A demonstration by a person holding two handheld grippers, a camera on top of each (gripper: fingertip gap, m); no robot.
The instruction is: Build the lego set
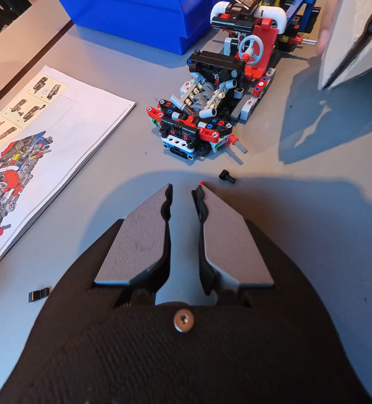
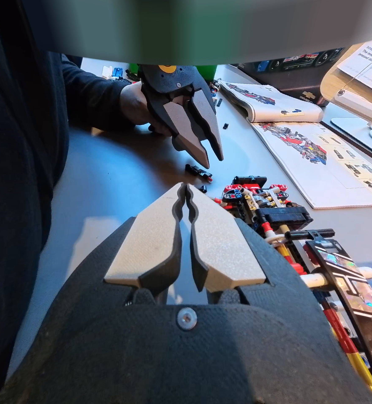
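Lego car (image 1: 215, 96) on table | left claw (image 1: 181, 189) apart | right claw (image 2: 185, 185) closed, empty

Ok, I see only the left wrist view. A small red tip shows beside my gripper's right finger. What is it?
Observer: It is the end of a short black pin assembly that lies on the table, close to the tips of the open left gripper.
Operator: The right gripper is blurred for me. Does it hold anything?
Observer: No. The right gripper is shut and empty, beside the car model.
Operator: Is there only one booklet?
Observer: No, a second booklet lies behind the open one.
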